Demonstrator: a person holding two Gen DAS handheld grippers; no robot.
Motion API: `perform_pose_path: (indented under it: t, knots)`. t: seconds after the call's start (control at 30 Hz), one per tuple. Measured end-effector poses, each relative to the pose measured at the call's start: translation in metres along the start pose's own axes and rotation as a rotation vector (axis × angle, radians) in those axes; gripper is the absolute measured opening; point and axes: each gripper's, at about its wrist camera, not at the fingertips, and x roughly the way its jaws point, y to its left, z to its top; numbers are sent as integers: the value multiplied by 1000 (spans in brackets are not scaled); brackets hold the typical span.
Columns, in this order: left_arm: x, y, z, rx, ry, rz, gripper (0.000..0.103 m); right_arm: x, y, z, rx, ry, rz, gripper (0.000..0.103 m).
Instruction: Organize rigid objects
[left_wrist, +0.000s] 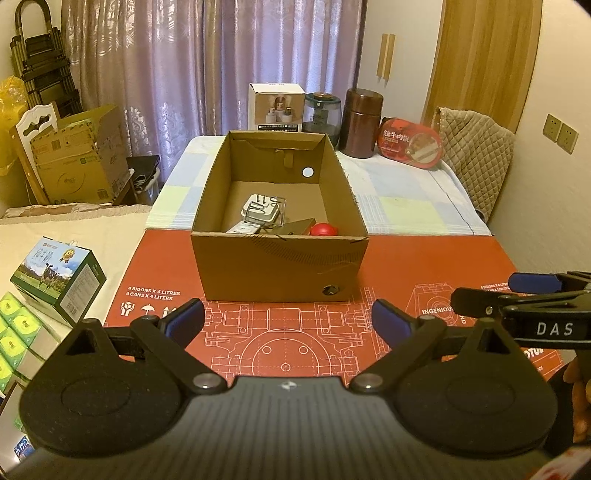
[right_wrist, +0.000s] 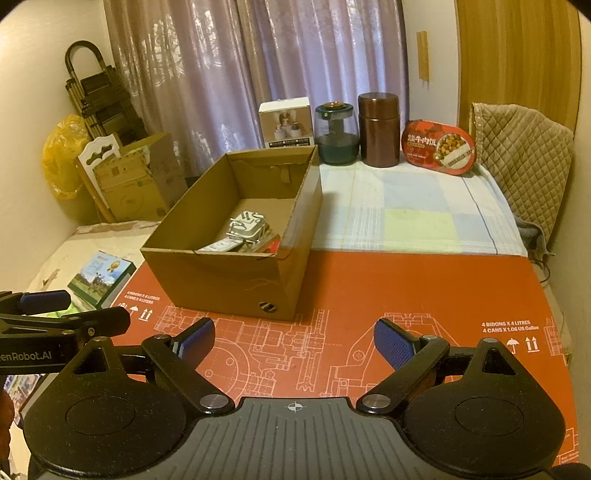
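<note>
Left gripper: the left gripper (left_wrist: 288, 317) hovers above the red printed cardboard sheet (left_wrist: 424, 266), jaws spread wide, blue pads (left_wrist: 186, 317) bare, nothing held.
Right gripper: the right gripper (right_wrist: 295, 338) hovers above the same red sheet (right_wrist: 406, 288), jaws spread wide, nothing between them. Its tip also shows at the right edge of the left wrist view (left_wrist: 532, 282).
Container: an open brown cardboard box (left_wrist: 277, 266) stands on the far part of the red sheet, ahead of both grippers and apart from them.
Box contents: a clear blister pack of metal hardware (left_wrist: 264, 208), a flat white item (left_wrist: 243, 227), a flat brown piece (left_wrist: 295, 229) and a red ball (left_wrist: 323, 229) lie on the box floor against the near wall. The ball sits in the near right corner.
Rear row: a white product carton (right_wrist: 286, 122), a dark green glass jar (right_wrist: 337, 136), a brown cylindrical canister (right_wrist: 378, 129) and a red oval food tin (right_wrist: 439, 146) stand on the pale checked cloth (right_wrist: 406, 218) behind the box.
Left side: a green milk carton pack (left_wrist: 55, 280) rests beside the red sheet.
</note>
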Motion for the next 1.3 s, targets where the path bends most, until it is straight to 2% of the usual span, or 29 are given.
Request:
perform_pose_path:
  t: [1.3]
  knots:
    - [1, 0, 0, -12, -10, -18, 95, -1, -2, 0, -1, -1, -2, 90]
